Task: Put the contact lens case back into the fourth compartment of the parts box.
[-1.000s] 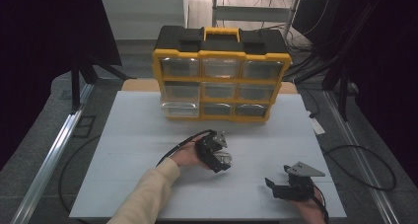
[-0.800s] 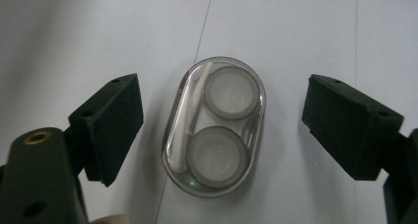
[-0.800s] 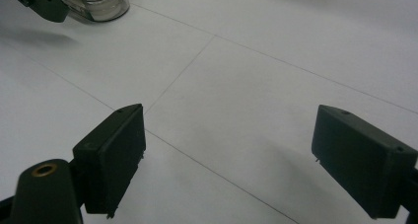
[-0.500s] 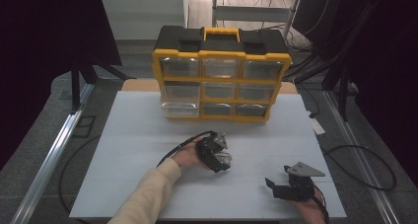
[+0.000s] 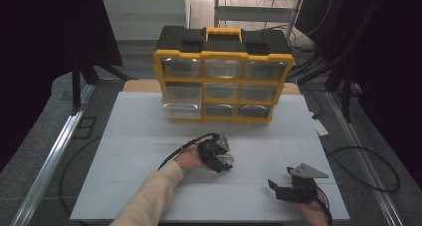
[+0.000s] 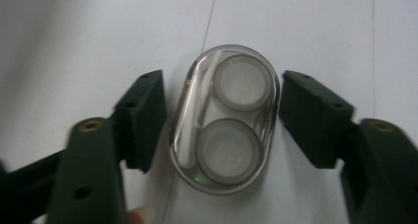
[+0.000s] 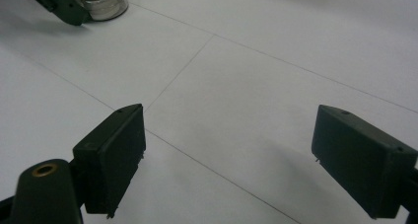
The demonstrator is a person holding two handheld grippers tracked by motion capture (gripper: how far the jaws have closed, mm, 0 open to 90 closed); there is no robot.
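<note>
From above, my left hand-held gripper (image 5: 222, 156) covers most of the clear case (image 5: 226, 161); the organizer's (image 5: 224, 79) drawer contents are too small to tell.

White bench (image 5: 149, 136) on grey carpet floor (image 5: 45, 131). Yellow-black drawer organizer (image 5: 224, 79) at bench's 12 o'clock edge. Dark curtains (image 5: 45, 37) at 9 and 3 o'clock, aluminium rail (image 5: 50, 161) at 8, loose black cable (image 5: 368, 156) on floor at 4. Dim light.
</note>
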